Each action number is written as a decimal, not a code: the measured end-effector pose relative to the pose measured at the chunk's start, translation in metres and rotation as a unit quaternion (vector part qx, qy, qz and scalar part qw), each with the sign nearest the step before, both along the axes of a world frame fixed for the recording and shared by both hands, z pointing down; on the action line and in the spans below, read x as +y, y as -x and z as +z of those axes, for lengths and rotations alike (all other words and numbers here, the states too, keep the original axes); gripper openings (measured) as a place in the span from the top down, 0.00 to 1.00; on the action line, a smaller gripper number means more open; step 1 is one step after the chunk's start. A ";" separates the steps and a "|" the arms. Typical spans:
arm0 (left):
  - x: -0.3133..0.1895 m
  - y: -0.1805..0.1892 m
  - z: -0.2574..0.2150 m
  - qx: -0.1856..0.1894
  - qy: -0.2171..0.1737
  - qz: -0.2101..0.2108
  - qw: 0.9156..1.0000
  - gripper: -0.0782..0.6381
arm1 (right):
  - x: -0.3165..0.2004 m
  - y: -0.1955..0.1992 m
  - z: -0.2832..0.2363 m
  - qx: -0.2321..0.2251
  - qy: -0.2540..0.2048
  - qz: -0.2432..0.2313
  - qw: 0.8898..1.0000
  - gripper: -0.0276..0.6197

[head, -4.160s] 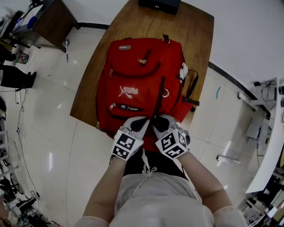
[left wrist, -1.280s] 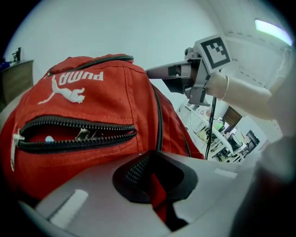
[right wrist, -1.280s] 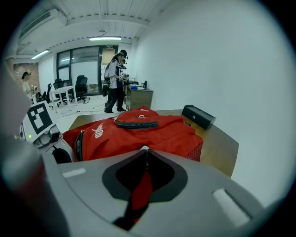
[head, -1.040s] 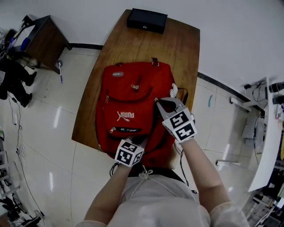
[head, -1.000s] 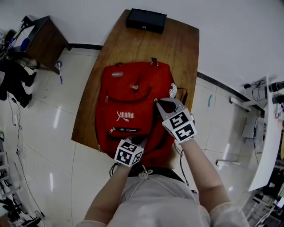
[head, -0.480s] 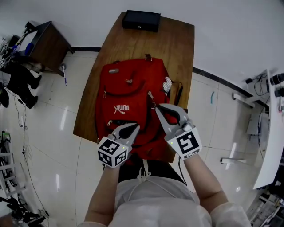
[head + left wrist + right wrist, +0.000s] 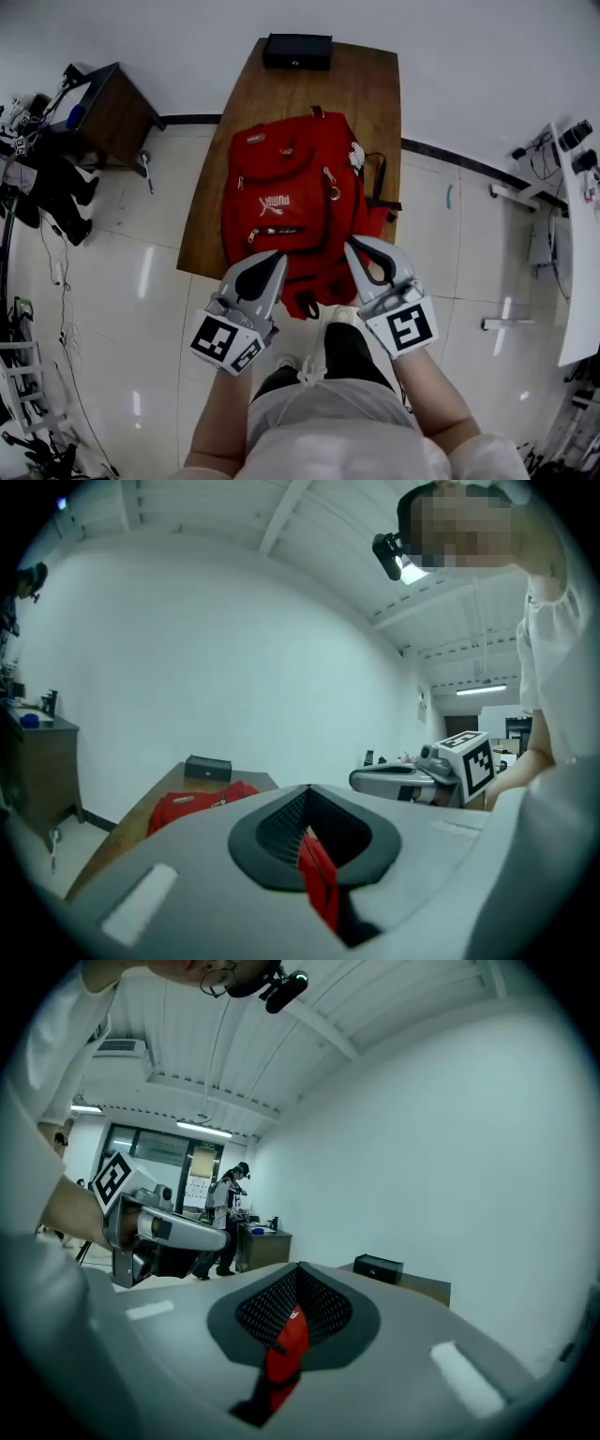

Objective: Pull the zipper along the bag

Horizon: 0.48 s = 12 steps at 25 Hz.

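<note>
Although both are clenched, neither the left gripper (image 7: 277, 255) nor the right gripper (image 7: 353, 246) clearly has anything pinched. Each gripper view shows its 2 jaws meeting at the tips, with only a strip of red in the slit below, which looks like the bag seen beyond rather than fabric in the grip. Both hang over the near edge of the surface (image 7: 375, 94), side by side and apart from each other.

The red backpack (image 7: 291, 183) lies flat on its back along the middle of the surface. Its top points toward the far edge, where a black box (image 7: 297, 51) sits, and its bottom droops over the near edge. A dark strap (image 7: 380, 187) spills toward the right edge.

The bag looks like soft woven cloth, limp and probably light. It would likely bunch and slide on the wood if a zipper were dragged with nothing anchoring it. A sensible split is for 1 gripper to pinch the fabric beside the zipper track and hold it taut. The other would then take the small metal ring pull (image 7: 332, 193) near the bag's right side, or the tab on the front pocket zipper (image 7: 272, 231). Either pull is thin and hard, so it needs a squarely closed grip on its flat faces, and the draw should run along the track rather than upward.
</note>
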<state>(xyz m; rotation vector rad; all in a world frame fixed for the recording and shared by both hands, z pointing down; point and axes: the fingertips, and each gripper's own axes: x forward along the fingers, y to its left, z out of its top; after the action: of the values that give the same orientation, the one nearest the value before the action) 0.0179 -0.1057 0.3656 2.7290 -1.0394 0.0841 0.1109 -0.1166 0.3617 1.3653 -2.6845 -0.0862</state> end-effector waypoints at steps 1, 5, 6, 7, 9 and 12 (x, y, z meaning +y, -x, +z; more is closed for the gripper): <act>0.010 0.009 -0.004 0.001 -0.008 0.003 1.000 0.88 | 0.012 0.006 -0.004 0.000 -0.003 0.009 1.000 0.95; 0.059 0.045 -0.011 0.009 -0.012 0.015 1.000 0.88 | 0.064 0.034 -0.014 -0.006 -0.023 0.058 0.998 0.95; 0.072 0.053 -0.013 0.012 -0.012 0.016 1.000 0.88 | 0.078 0.042 -0.015 -0.008 -0.026 0.069 0.997 0.95; 0.084 0.061 -0.014 0.013 -0.015 0.020 1.000 0.88 | 0.091 0.051 -0.015 -0.010 -0.027 0.078 0.997 0.95; 0.107 0.075 -0.016 0.012 -0.022 0.029 0.999 0.88 | 0.116 0.071 -0.016 -0.011 -0.027 0.088 0.996 0.95; 0.139 0.097 -0.022 0.009 -0.033 0.042 0.999 0.88 | 0.149 0.096 -0.023 -0.008 -0.031 0.095 0.995 0.95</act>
<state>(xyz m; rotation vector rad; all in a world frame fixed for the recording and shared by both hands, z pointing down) -0.0788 0.0334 0.3440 2.8276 -0.9375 0.0387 0.0154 0.0321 0.3390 1.6404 -2.5691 -0.1413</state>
